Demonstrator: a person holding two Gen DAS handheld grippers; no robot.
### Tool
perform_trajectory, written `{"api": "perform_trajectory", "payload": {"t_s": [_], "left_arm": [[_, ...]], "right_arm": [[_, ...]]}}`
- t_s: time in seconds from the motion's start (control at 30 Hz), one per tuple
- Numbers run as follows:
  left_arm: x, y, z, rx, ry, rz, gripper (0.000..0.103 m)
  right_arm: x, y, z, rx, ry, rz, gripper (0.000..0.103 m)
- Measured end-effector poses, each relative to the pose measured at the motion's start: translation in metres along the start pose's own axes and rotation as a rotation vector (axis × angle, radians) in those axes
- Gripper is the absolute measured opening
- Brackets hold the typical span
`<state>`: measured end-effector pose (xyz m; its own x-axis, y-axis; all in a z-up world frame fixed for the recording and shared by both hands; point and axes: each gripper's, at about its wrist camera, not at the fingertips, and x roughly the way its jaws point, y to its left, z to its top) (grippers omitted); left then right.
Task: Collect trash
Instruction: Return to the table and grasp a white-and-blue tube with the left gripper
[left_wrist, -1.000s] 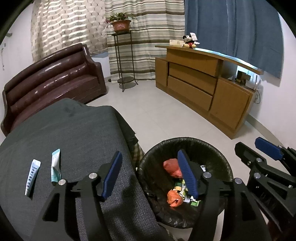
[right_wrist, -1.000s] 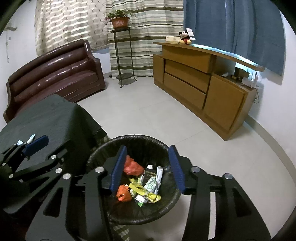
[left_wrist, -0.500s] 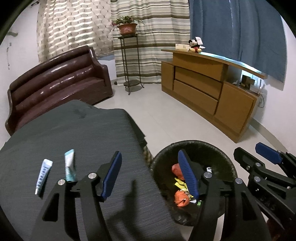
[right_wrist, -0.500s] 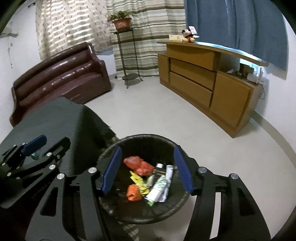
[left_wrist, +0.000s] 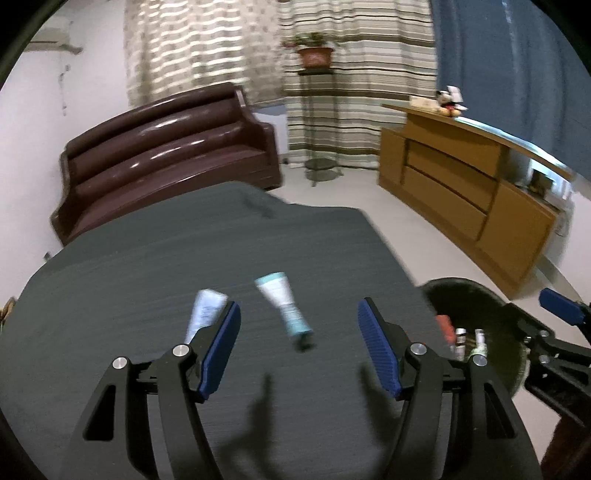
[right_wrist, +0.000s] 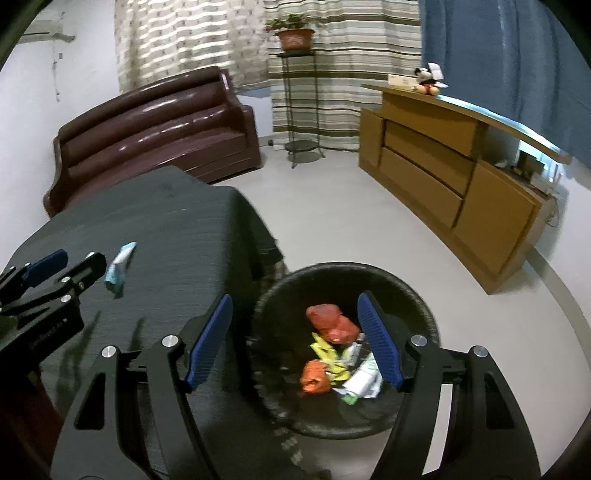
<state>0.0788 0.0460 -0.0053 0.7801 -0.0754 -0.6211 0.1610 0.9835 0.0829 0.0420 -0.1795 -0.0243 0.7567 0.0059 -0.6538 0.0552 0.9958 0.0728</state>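
Two tubes lie on the dark grey cloth of the table (left_wrist: 129, 288): a teal tube (left_wrist: 284, 306) and a white and blue tube (left_wrist: 205, 312). My left gripper (left_wrist: 299, 302) hovers open over the table, the teal tube lying ahead between its fingers, untouched. Its left finger partly hides the white tube. The black trash bin (right_wrist: 417, 295) stands on the floor beside the table with red, orange, yellow and white wrappers (right_wrist: 328, 319) inside. My right gripper (right_wrist: 294, 296) hangs over the bin's left rim and the table edge, jaws opening, nothing between them.
A brown leather sofa (left_wrist: 166, 155) stands behind the table. A metal plant stand (right_wrist: 295, 92) is by the striped curtains. A long wooden sideboard (right_wrist: 443, 166) with a plush toy (right_wrist: 426, 83) runs along the right. Light floor (right_wrist: 332, 214) lies between them.
Both grippers have swung left from the bin toward the table. The tubes now lie straight ahead of the left gripper. The right gripper's jaws stand wider.
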Motion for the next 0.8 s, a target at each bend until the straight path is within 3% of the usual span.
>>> {"api": "perform_trajectory", "payload": {"t_s": [0.33, 0.67, 0.8], "left_arm": [[0.012, 0.060, -0.008, -0.081, 0.045, 0.100, 0.065], [0.033, 0.073, -0.009, -0.102, 0.128, 0.062, 0.064], [0.040, 0.074, -0.011, -0.096, 0.167, 0.036, 0.057]], "right_arm": [[0.014, 0.056, 0.009, -0.046, 0.033, 0.071, 0.069], [0.030, 0.092, 0.017, -0.099, 0.069, 0.107, 0.069], [0.036, 0.101, 0.018, -0.107, 0.081, 0.118, 0.069]]}}
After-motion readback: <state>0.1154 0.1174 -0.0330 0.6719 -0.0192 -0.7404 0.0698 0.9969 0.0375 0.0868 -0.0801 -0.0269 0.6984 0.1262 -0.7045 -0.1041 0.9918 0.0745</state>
